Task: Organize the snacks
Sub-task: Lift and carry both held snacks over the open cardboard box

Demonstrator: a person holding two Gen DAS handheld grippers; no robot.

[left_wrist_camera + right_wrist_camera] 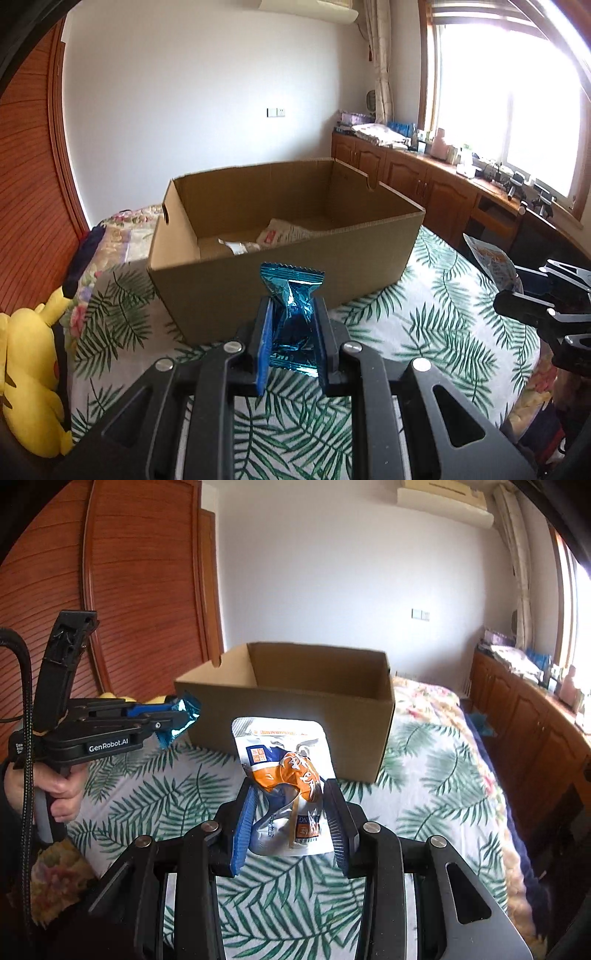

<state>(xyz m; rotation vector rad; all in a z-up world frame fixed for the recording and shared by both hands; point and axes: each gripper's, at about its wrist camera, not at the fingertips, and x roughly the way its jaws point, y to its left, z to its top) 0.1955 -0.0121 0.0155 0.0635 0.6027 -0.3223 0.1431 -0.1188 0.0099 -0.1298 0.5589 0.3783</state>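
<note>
So the left gripper [291, 314] has its jaws clamped on a blue foil snack packet [293, 295], long axis upright, just short of the cardboard box [280, 273] on the palm-leaf bedspread [424, 325]. Right gripper [291, 808] pinches a white-and-orange pouch [284, 760], upright too. "GenRobot.AI" reads on the left one. Box top is open, a couple packets [280, 234] inside.

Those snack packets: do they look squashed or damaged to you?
Somewhat. The blue packet is crumpled where the left gripper pinches it, and the orange pouch is creased in the right gripper. Neither looks torn or spilled.
</note>
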